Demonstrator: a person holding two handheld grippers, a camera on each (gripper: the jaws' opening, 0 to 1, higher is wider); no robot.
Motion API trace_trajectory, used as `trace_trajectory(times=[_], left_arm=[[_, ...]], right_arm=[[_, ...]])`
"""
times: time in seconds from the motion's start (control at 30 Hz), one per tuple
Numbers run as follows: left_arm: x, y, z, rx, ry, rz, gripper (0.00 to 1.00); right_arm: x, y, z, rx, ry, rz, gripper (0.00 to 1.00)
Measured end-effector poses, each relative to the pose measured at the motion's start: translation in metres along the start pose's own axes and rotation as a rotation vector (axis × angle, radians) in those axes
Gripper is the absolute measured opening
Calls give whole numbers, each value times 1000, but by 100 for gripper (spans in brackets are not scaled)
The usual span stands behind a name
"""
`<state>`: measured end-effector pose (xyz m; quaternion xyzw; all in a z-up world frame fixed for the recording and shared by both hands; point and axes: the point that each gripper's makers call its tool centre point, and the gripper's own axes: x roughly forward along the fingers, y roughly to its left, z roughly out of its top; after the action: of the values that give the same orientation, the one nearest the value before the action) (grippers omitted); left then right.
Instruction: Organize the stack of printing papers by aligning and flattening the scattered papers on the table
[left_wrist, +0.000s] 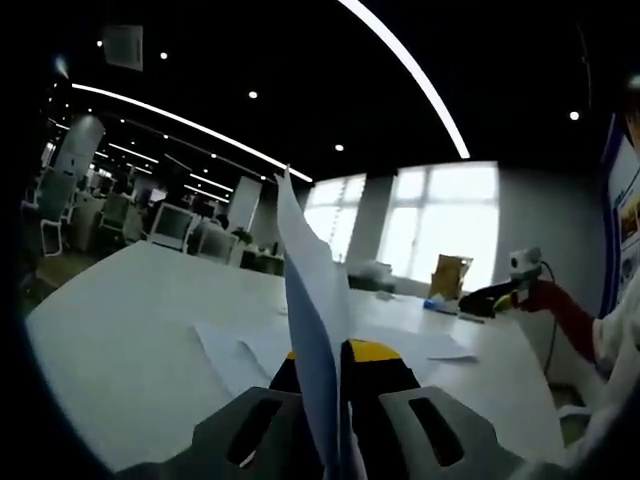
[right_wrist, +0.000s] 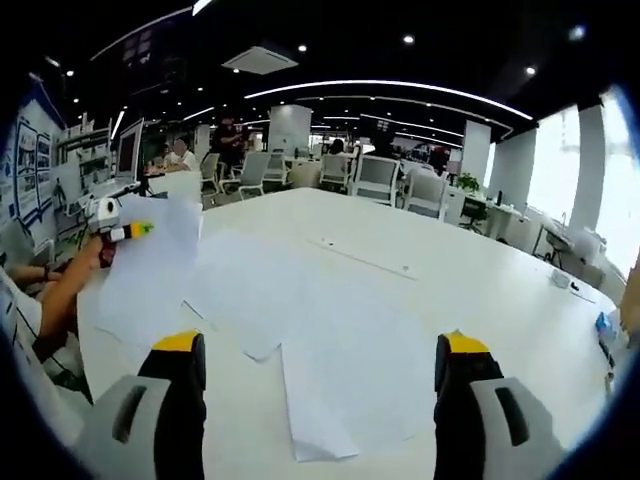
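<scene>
White sheet (left_wrist: 312, 300) pinched upright in left tool (left_wrist: 340, 375), right tool (right_wrist: 320, 375) spread (yellow tips) over scattered papers (right_wrist: 330, 370), table (right_wrist: 450, 270) edges open.

White sheets, scattered and one lifted

Loose papers (right_wrist: 330, 350) lie overlapping at mid-frame on the table; one sheet (left_wrist: 312, 300) stands upright at centre.

My held sheet (left_wrist: 312, 300) hides the table (left_wrist: 120, 340) behind it; beyond that sheet, the distant desks are blurred.
</scene>
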<state>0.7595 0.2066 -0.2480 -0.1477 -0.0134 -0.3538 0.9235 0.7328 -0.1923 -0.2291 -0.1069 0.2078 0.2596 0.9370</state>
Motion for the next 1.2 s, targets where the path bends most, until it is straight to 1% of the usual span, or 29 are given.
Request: trace_trajectory(times=[0.5,1.2], left_arm=[[0,0,0,-1,0,-2,6],[0,0,0,-1,1,1,6]], right_arm=[[7,-4,0,-11,20,-3,90],[16,-4,1,-14,41,3,89]])
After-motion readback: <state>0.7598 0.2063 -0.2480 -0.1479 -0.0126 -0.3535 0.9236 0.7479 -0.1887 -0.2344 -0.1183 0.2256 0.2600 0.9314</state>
